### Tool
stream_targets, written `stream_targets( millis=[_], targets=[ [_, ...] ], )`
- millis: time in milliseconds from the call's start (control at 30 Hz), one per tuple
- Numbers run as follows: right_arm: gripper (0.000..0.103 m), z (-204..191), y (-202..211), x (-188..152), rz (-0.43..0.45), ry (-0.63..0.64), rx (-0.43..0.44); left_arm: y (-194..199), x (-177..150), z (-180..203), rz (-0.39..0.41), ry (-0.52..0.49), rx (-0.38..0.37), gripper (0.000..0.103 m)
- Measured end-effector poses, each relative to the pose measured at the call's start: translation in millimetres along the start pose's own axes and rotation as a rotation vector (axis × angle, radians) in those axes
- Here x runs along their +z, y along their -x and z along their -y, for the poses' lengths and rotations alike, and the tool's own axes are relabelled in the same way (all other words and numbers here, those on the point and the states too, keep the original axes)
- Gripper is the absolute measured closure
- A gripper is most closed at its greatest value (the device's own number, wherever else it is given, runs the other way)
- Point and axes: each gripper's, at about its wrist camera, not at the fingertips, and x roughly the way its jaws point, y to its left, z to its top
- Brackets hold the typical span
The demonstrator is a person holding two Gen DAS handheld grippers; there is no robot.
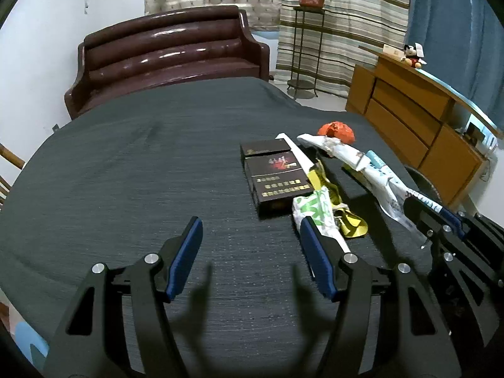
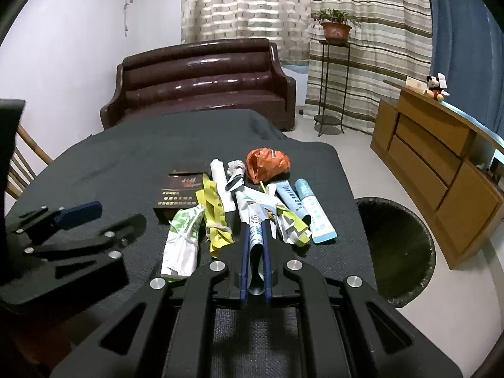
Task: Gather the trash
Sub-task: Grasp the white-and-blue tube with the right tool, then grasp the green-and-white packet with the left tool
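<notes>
While left tool (image 1: 249, 236) gapes, right tool (image 2: 255, 236) pinches wrapper (image 2: 252, 217)

On the worktop (image 2: 94, 163) we see the trash in a row: the cigarette box (image 2: 179, 192) at the left, wrappers (image 2: 214, 214) beside it, the toothpaste tube (image 2: 315, 211) at the right, and a crumpled bag (image 2: 267, 163) behind. The bin (image 2: 400, 245) stands on the floor, right of the worktop. The sofa (image 2: 201, 85) sits behind, seemingly touching the far edge; the cabinet (image 2: 441, 163) stands at the right.

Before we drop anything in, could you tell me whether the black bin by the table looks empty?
Seemingly empty: the bin's visible interior shows only dark mesh, though its bottom is too dark to confirm.
</notes>
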Motion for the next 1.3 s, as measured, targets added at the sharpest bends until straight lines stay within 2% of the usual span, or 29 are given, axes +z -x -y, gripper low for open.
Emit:
stream_targets(
  millis=[767,1300],
  targets=[
    [0.095,21,8,-2,0.019,-0.034,0.014,-22,-1,30,-0.046,0.01,-0.006,0.04],
    [0.095,35,4,-3,0.024,-0.069,0.024,-23,-5,40,-0.03,-0.007,-0.001,0.04]
  ],
)
